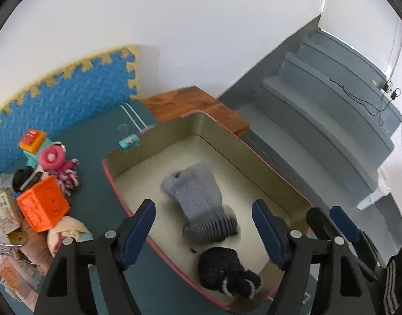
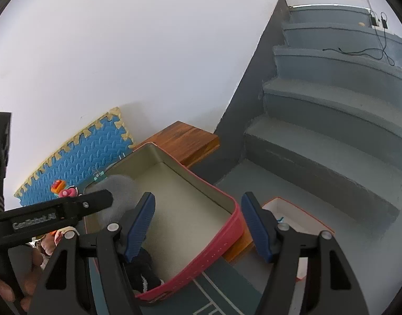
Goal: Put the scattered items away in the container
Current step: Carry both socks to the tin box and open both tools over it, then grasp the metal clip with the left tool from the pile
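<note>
A pink-rimmed tin container [image 1: 253,144] stands on the green mat; its red wall [image 2: 216,239] shows in the right wrist view. Inside lie a grey knitted hat [image 1: 198,199] and a black knitted item [image 1: 227,273]. My left gripper [image 1: 203,225] is open and empty above the container, over the hat. My right gripper [image 2: 198,225] is open and empty above the container's right corner; it also shows at the right of the left wrist view [image 1: 332,223]. A pile of scattered items lies left of the container: an orange cube [image 1: 43,204], a pink ring toy [image 1: 52,158], a pink-white rope [image 1: 68,176], a small carton [image 1: 4,210].
A blue foam puzzle mat [image 1: 61,99] leans on the white wall. A wooden board [image 1: 190,105] lies behind the container. Grey stairs [image 1: 332,110] rise at the right with a black cable on them. A white open box [image 2: 293,212] sits by the stairs. A teal clip [image 1: 128,140] lies by the container.
</note>
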Action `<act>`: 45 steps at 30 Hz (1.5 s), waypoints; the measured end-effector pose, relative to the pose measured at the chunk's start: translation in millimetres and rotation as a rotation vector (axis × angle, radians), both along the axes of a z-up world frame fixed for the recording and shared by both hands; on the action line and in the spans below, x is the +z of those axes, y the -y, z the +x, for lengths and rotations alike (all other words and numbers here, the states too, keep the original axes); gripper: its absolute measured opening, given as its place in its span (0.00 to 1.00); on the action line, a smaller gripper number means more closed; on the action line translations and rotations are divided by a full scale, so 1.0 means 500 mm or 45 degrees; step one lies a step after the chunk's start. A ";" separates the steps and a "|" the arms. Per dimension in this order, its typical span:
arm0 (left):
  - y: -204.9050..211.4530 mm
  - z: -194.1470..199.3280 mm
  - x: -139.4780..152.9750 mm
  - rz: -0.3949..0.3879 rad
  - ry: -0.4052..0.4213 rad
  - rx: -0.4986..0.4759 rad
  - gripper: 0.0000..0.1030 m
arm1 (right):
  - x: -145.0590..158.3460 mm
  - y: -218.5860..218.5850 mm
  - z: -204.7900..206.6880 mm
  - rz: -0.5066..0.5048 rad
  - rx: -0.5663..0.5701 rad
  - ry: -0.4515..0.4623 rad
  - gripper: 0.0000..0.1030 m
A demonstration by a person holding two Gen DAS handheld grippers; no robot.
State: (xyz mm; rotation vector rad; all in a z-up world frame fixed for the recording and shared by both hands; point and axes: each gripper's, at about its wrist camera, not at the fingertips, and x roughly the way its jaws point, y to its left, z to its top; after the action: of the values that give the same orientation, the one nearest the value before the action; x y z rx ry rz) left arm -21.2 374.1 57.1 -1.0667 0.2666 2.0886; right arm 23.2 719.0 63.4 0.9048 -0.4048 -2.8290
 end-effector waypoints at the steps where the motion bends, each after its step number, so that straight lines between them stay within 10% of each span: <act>1: 0.007 -0.003 -0.002 -0.010 -0.006 0.010 0.75 | -0.001 0.003 -0.001 -0.003 0.003 0.003 0.70; 30: 0.565 -0.187 -0.014 0.125 0.126 0.835 0.75 | 0.007 0.291 0.057 0.102 0.458 -0.012 0.70; 45: 0.585 -0.274 -0.050 0.233 0.257 0.832 0.75 | -0.015 0.323 0.056 0.139 0.504 0.021 0.70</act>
State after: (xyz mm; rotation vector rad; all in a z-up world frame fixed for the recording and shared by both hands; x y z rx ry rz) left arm -158.2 81.4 32.3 -1.3619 -0.4233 2.4729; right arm 51.1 557.7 55.8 0.9113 -0.0615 -2.4993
